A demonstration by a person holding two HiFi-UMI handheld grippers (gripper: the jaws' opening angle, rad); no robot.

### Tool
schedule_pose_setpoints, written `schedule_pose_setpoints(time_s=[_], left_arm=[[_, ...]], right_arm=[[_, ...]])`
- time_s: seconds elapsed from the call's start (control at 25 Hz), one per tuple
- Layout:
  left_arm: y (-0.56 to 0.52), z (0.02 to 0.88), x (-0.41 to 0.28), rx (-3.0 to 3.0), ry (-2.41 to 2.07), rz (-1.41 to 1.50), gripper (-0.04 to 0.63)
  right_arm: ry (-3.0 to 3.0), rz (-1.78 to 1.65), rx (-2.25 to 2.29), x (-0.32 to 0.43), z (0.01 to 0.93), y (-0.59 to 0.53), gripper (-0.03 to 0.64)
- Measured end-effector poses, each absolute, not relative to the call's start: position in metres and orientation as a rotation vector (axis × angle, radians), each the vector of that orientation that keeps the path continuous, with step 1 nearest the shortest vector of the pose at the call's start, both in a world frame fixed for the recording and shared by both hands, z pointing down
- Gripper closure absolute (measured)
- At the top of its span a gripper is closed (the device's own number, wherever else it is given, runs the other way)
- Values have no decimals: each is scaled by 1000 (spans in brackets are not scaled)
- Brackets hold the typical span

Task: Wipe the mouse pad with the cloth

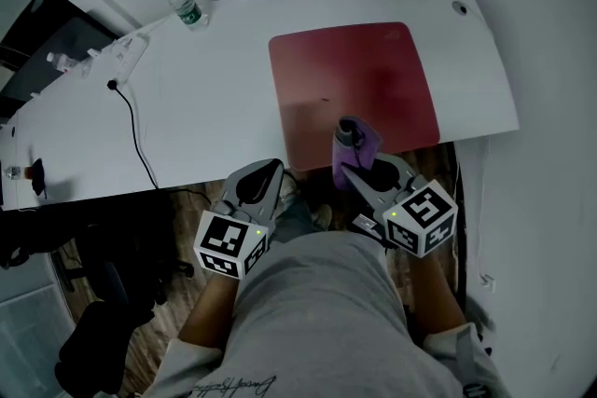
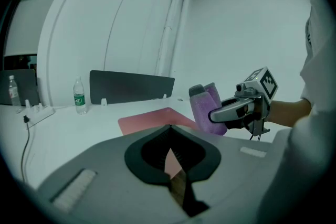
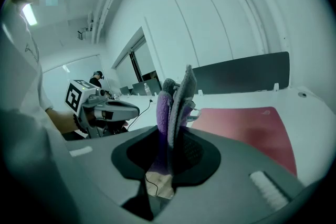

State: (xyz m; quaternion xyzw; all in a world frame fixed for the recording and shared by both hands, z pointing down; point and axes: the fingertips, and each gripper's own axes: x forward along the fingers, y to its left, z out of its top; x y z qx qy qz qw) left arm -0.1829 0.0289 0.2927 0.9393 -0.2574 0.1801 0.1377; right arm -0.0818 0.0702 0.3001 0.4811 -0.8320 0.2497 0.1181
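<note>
At the near edge of the desk (image 1: 205, 98), the right gripper (image 1: 359, 171) clamps the purple cloth (image 1: 353, 143) upright above the red mouse pad (image 1: 354, 75) (pad on the desk's right half). Left gripper (image 1: 262, 180) closed, empty, off the edge. Advice: lay cloth flat, press evenly, overlap strokes

Cloth (image 1: 355, 143): soft, fuzzy pile textile in purple with a grey layer, matt throughout. Mouse pad (image 1: 354, 79): red, smooth, matt, fabric-like face, lying on a desk (image 1: 215, 107) with a white, smooth, faintly glossy top; water bottle (image 1: 185, 6) of clear plastic with a green label. Left gripper (image 1: 261, 180) and right gripper (image 1: 362, 171): grey matt moulded plastic shells, dark ribbed inner faces; floor (image 1: 154, 336) of brown wood-look boards.
</note>
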Motion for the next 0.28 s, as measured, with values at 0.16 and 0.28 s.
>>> schedule_pose_setpoints(time_s=[0.16,0.28], left_arm=[[25,287,-183,2721,-759,512,575],[24,285,-186,2712,-774,509,576]], right_arm=[[-2442,714,1418,-78,294,67,531],[-2450,719,1413,-79,292,66,531]])
